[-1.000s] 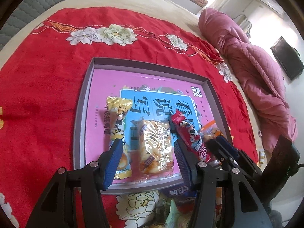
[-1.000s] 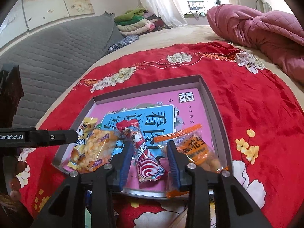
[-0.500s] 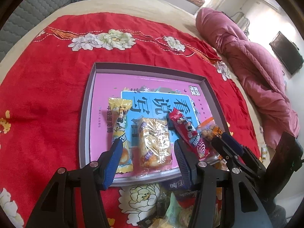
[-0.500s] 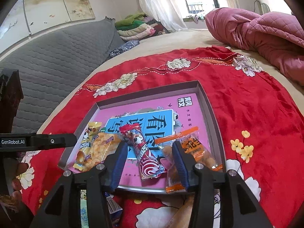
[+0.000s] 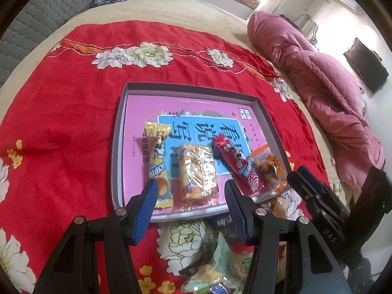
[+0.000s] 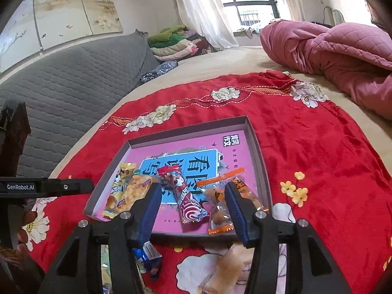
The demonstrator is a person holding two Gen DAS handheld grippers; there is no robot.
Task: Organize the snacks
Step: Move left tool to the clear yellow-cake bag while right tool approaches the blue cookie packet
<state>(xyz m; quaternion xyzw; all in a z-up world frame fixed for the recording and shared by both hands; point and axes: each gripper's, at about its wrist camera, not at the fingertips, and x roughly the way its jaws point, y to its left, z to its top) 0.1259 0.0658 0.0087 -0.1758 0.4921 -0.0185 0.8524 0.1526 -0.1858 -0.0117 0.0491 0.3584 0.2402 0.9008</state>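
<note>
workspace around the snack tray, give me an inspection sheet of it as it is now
surface: red floral cloth spread over a bed.
job's things: grey-rimmed tray holds four packets in a row: yellow packet, clear-wrapped pastry, red packet, orange packet.
clutter: loose snack pile on the cloth, near side of the tray.
grippers: left hand-held gripper open, empty; right hand-held gripper opening, nothing gripped.
cables: nothing seen.
surroundings: pink quilt, grey padded headboard, window.

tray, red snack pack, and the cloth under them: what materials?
Tray: likely cardboard, matte grey walls with thin, sharply folded corners; its printed pink floor looks slightly glossy.
Red snack pack: plastic film, glossy, with crimped ends and highlights.
Cloth: fabric, probably plush or velvety, with soft sheen, creases and flower designs; whether those are printed or stitched is unclear.
</note>
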